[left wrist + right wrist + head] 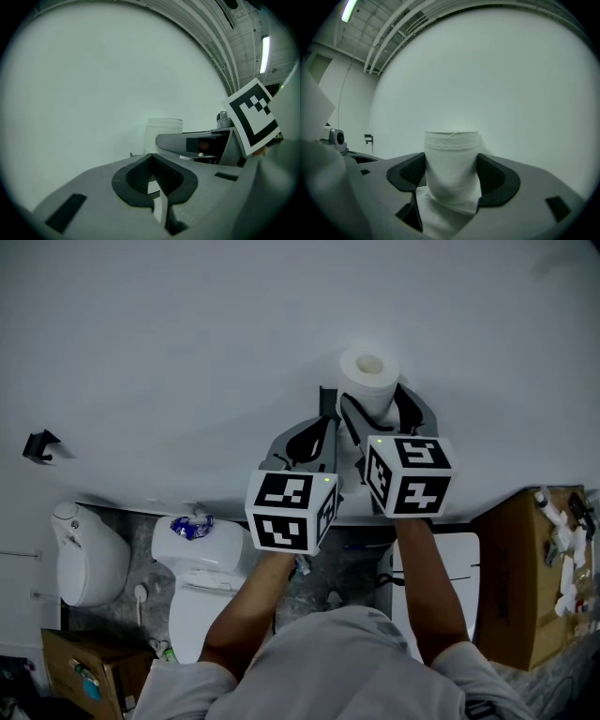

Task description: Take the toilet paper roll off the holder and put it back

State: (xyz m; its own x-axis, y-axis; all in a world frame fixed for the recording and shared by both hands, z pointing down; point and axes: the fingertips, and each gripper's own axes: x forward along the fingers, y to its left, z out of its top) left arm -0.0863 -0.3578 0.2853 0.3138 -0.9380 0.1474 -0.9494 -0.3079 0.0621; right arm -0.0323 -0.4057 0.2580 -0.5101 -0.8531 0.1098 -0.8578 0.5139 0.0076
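Note:
The white toilet paper roll [369, 374] stands upright against the white wall [187, 343], its core hole facing up. My right gripper [377, 407] has a jaw on each side of it. In the right gripper view the roll [452, 159] fills the gap of the right gripper [451, 174], and both black pads [494, 177] touch its sides. A loose sheet hangs below it. My left gripper [323, 432] sits just left of the roll, jaws together and holding nothing. In its own view the left gripper [151, 164] is shut, with the roll [164, 132] beyond it. The holder under the roll is hidden.
A small black bracket [41, 444] is fixed to the wall far left. Below the wall stand a white toilet [200, 563], a white urinal-like fixture [84, 557] and cardboard boxes [525, 582] at the right and the lower left [80, 671].

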